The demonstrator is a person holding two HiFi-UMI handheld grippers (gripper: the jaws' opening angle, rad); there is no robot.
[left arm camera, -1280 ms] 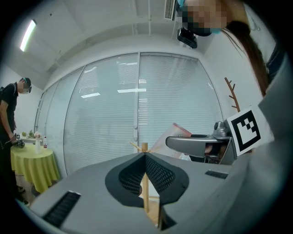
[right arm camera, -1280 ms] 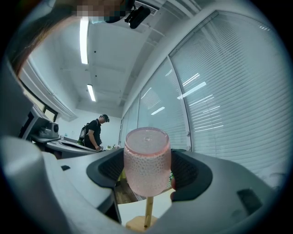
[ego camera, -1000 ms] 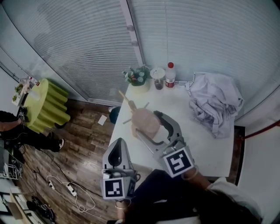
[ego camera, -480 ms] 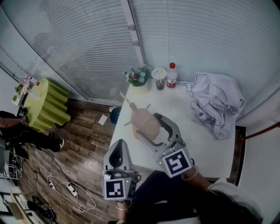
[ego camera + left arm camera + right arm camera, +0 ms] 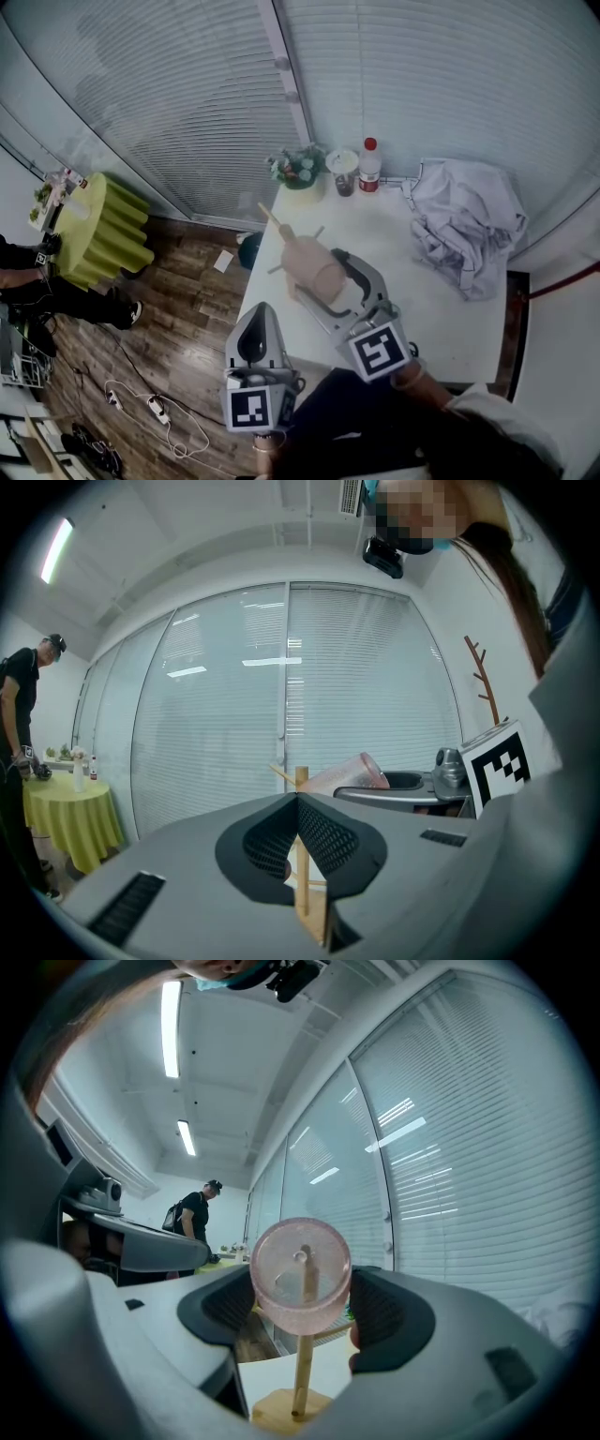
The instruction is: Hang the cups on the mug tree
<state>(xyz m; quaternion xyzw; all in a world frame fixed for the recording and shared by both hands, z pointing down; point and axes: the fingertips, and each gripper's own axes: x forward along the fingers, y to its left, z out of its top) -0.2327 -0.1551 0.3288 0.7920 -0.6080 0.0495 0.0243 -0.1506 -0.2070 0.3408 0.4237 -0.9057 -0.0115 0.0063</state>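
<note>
Placement step, by the look of it: cup (image 5: 314, 265) at the tree (image 5: 269, 214), toward the left side of the table (image 5: 431, 300), not yet seen to hang free. To do it well: line the cup's axis up with one upward-slanting peg and slide on along the peg, not straight down. Watch the thin trunk (image 5: 302, 1372) for lean; risk of tipping the small wooden base (image 5: 284, 1412) with any sideways shove. Go slow: translucent pink plastic, likely light and a little slippery under the pads. Ease the grip only with the weight settled on the peg. Steer clear of the other pegs jutting left and far.

Right gripper (image 5: 302, 1314): narrowed onto the cup, one pad on each side of the pink wall, cup lying on its side with a round end toward the gripper camera. Trunk and a seeming peg tip visible through the cup; cannot tell if inside it or just behind. In the left gripper view, cup tilted at the top of the trunk, on its right.

Left gripper (image 5: 262, 312): pads pressed together, nothing between them, held at the near-left corner of the table, partly over the wood floor (image 5: 178, 309), apart from tree and cup. Best left there, or brought in to steady the base in case of rocking.

Far on the table, well apart from the work: bottle (image 5: 369, 161) and plant (image 5: 298, 167), with crumpled cloth (image 5: 464, 230) to the right.
</note>
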